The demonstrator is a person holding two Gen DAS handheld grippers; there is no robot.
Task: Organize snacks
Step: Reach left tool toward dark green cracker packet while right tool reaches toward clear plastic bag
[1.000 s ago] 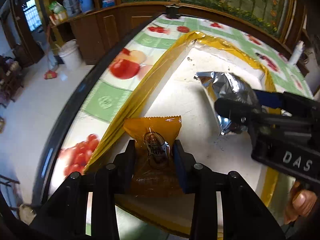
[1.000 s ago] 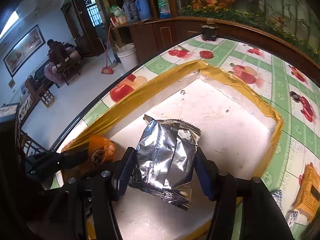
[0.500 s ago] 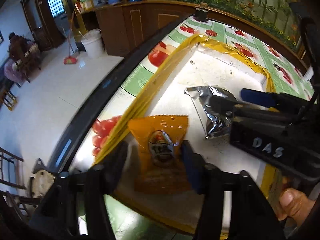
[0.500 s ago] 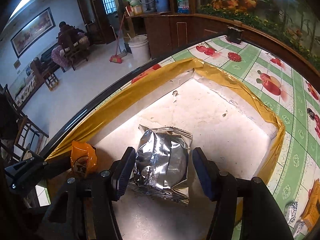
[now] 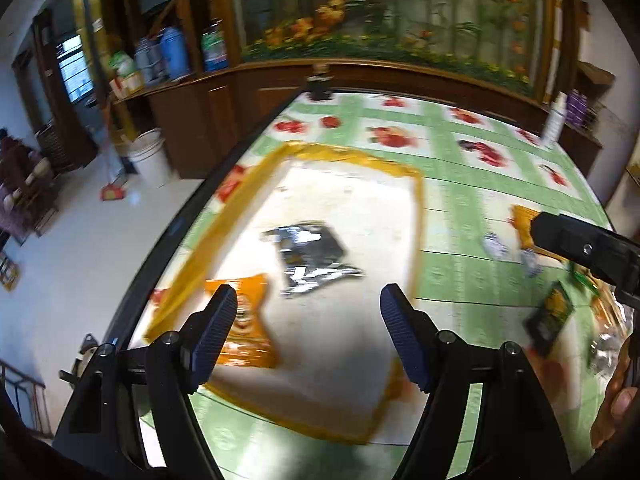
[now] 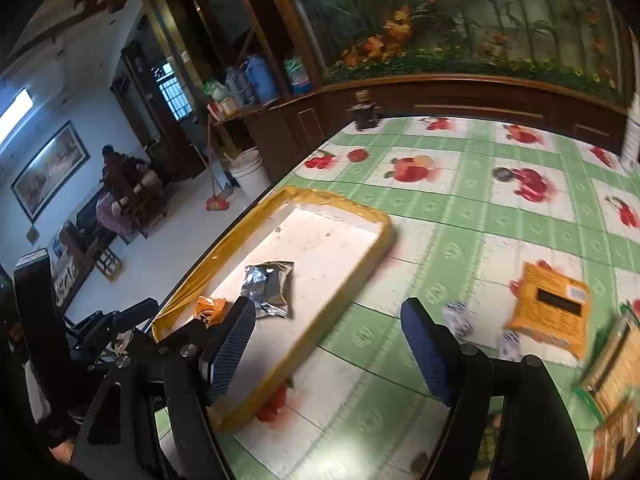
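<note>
A white tray with a yellow taped rim lies at the table's left edge. In it lie an orange snack packet and a silver foil packet. My left gripper is open and empty, raised above the tray's near end. My right gripper is open and empty, above the tray's right rim. More snacks lie on the tablecloth to the right: an orange packet, small white wrapped sweets and dark green packets.
The table has a green checked fruit-print cloth. Its dark left edge drops to the floor. A dark small object stands at the far edge. A white bottle stands at the far right. Wooden cabinets stand behind.
Both grippers let go of their packets, opened wide and pulled back up and to the right. The orange and silver packets now lie in the tray.
</note>
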